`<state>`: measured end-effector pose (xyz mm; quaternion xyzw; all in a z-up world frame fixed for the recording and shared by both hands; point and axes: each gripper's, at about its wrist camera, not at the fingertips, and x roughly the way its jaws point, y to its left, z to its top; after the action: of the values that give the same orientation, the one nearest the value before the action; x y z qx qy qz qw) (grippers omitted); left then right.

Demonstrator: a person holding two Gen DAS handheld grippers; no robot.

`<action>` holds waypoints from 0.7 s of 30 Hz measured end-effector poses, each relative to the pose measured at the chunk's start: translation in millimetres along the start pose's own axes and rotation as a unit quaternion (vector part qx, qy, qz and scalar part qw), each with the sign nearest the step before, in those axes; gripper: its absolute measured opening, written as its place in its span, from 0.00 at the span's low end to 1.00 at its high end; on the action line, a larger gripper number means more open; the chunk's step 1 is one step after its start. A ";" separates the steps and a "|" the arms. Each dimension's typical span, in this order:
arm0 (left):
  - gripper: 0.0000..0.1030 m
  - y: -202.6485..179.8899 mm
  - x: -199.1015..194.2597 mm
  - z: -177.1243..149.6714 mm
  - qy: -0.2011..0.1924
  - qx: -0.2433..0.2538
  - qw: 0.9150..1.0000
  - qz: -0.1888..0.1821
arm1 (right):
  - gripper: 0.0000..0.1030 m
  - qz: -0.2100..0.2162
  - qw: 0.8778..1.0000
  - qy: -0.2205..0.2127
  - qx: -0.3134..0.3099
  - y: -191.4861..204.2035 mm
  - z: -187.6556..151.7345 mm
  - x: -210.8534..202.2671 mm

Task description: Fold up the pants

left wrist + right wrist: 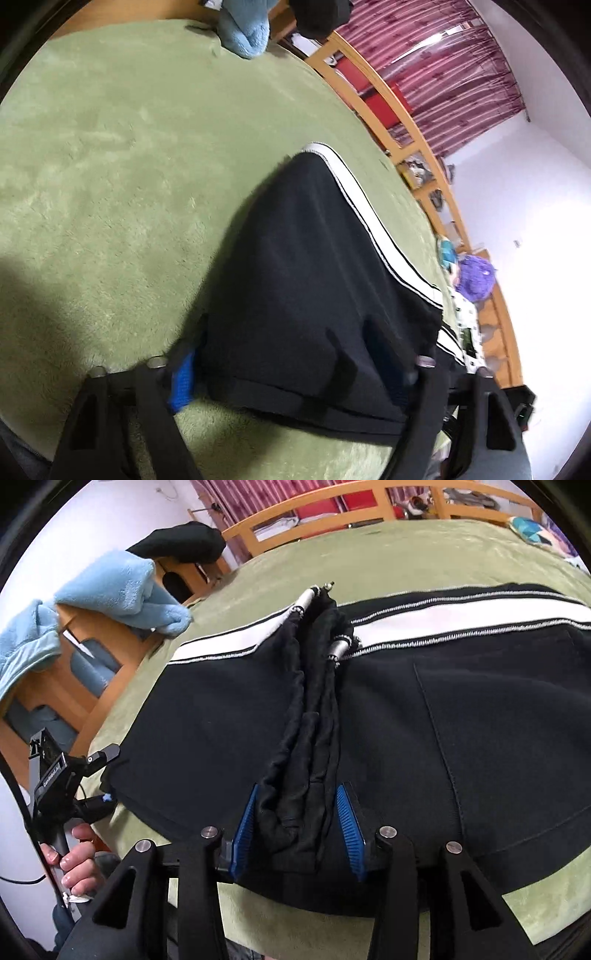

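Note:
Black pants with a white side stripe lie on a green blanket. My left gripper is wide open, its fingers straddling the near hem of the pants; one blue pad shows, the other is hidden by cloth. In the right wrist view the pants fill the middle, with a bunched waistband and drawstrings running away from me. My right gripper is open, its blue pads on either side of the bunched waistband. The left gripper's body and the hand holding it show at the left.
A light blue fleece hangs over the wooden bed frame at the left. A wooden rail runs along the far side, with red curtains behind. A purple plush toy sits near the rail.

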<state>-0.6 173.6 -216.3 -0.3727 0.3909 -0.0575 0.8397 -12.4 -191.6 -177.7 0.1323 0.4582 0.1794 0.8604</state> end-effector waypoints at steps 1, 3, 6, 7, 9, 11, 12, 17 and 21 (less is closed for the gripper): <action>0.49 -2.8 -2.1 -0.1 -0.007 0.002 1.000 0.020 | 0.43 0.005 1.000 0.000 -0.001 -0.1 1.0 -3.3; 0.19 -3.6 -11.8 2.7 -0.019 0.010 1.000 0.014 | 0.44 0.013 1.000 -0.002 -0.002 -6.2 0.3 -15.4; 0.15 -15.9 -31.8 8.7 -0.047 0.016 0.999 0.007 | 0.50 0.020 1.000 -0.007 0.001 -16.4 0.1 -28.3; 0.14 -29.9 -37.3 10.0 -0.058 0.033 0.997 0.025 | 0.53 0.012 1.000 -0.013 0.004 -20.3 0.5 -33.0; 0.14 -59.3 -46.9 11.1 -0.079 0.077 0.993 0.048 | 0.54 -0.005 1.000 -0.027 0.006 -33.2 0.5 -45.6; 0.14 -96.6 -55.4 10.6 -0.099 0.124 0.985 0.066 | 0.54 -0.006 0.999 -0.034 0.016 -52.6 0.1 -61.2; 0.14 -120.0 -58.8 10.2 -0.107 0.153 0.980 0.073 | 0.54 -0.008 0.999 -0.040 0.022 -62.3 0.7 -68.9; 0.14 -234.1 -69.1 -6.8 -0.133 0.292 0.943 0.089 | 0.54 -0.029 0.996 -0.067 0.050 -114.3 8.1 -104.4; 0.14 -325.0 -61.8 -31.7 -0.126 0.362 0.922 0.044 | 0.54 -0.051 0.991 -0.084 0.086 -172.0 12.1 -141.0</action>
<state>-2.0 -53.4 26.5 -0.0296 0.2504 -0.1103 0.9614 -42.8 -407.8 -134.0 0.1973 0.4042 0.0837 0.8892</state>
